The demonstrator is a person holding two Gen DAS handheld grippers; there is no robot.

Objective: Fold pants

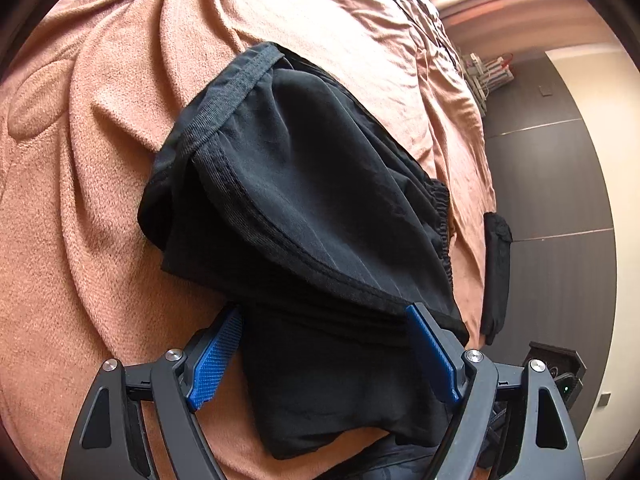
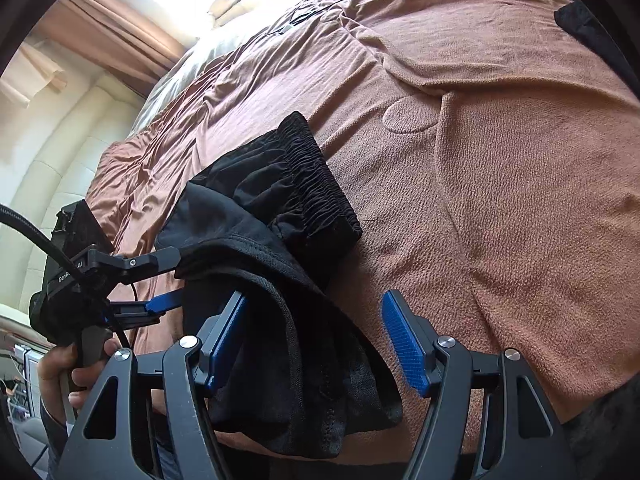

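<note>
Black pants (image 1: 304, 184) lie folded in a thick bundle on a brownish-pink blanket (image 1: 100, 160), with the elastic waistband at the right. My left gripper (image 1: 324, 312) stands open around the near end of the bundle, its blue pads (image 1: 218, 356) on either side without squeezing it. In the right wrist view the pants (image 2: 280, 200) lie left of centre. My right gripper (image 2: 316, 296) is open. Its left pad rests against a hanging fold, and its right pad (image 2: 404, 348) is over bare blanket. The left gripper (image 2: 176, 280) reaches in from the left, held by a hand (image 2: 76, 360).
The blanket (image 2: 500, 160) covers a wide bed with wrinkles and open room to the right of the pants. A narrow black cloth item (image 1: 496, 272) hangs at the bed's edge above dark floor (image 1: 560, 160). Curtains (image 2: 120, 28) and a padded headboard (image 2: 52, 140) lie beyond.
</note>
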